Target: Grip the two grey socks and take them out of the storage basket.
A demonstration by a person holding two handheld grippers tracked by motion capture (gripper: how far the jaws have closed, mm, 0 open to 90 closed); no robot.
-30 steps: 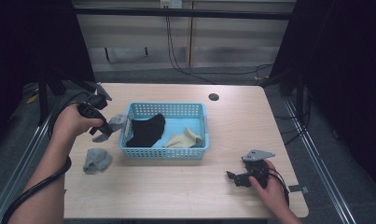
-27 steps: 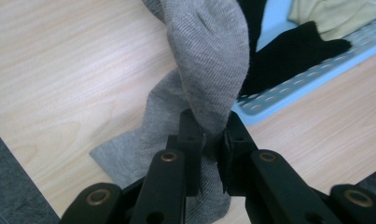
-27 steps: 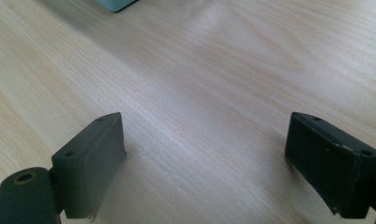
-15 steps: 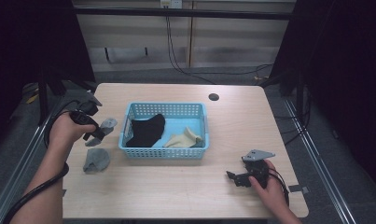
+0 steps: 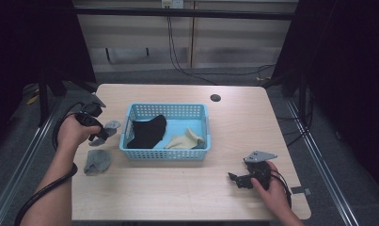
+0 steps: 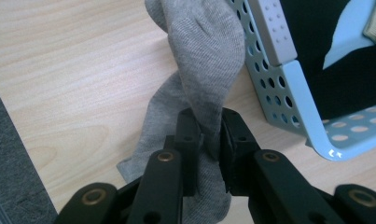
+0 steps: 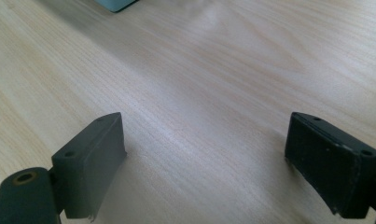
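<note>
Seemingly, left gripper (image 6: pixel 208 140) hides the grey sock's (image 6: pixel 202 60) middle.

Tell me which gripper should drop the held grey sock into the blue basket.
Left. The left gripper is already shut on the grey sock, right beside the blue basket wall. The right gripper rests open on bare table, at the near right corner, holding nothing.

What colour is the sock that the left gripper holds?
Plain light grey knit sock, clearest in the left gripper view, pinched by the left gripper.
</note>
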